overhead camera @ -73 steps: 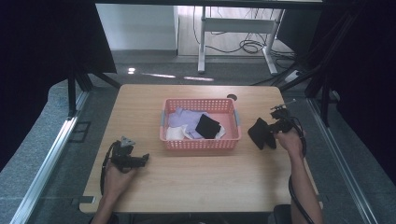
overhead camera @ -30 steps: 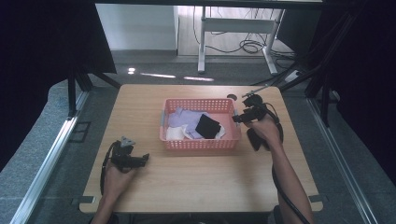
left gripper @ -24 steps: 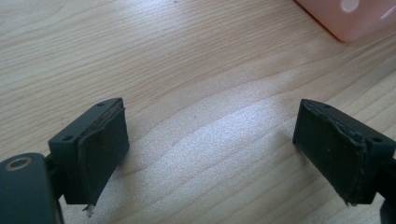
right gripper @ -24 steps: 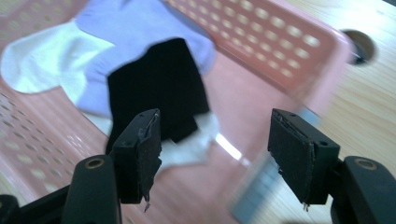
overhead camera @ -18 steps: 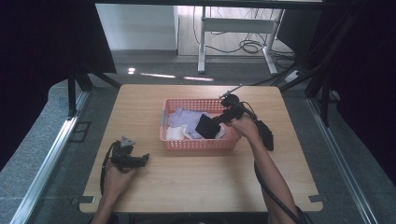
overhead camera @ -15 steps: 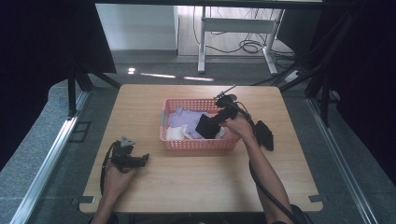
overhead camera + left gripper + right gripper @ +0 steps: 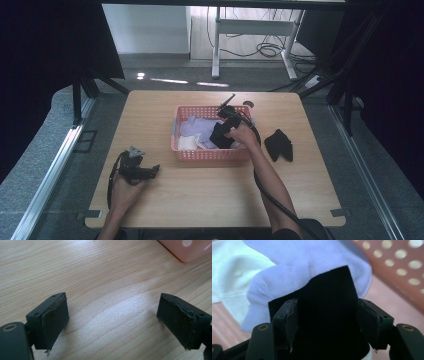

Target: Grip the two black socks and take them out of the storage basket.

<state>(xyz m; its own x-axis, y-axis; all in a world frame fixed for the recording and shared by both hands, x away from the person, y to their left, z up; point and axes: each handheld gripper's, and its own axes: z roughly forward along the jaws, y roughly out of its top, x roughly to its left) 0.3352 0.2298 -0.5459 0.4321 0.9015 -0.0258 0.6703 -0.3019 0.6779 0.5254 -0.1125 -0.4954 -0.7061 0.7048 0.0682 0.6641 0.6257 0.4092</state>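
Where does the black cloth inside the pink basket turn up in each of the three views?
High view: the black cloth lies in the right half of the pink basket, under the right gripper.
Left gripper view: not in it; a corner of the basket sits top right.
Right gripper view: the cloth stands centre frame between the fingers, on lavender fabric.
Shared landmark: the pink basket.

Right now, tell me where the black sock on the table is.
In the high view, the black sock lies flat on the table, just right of the pink basket.
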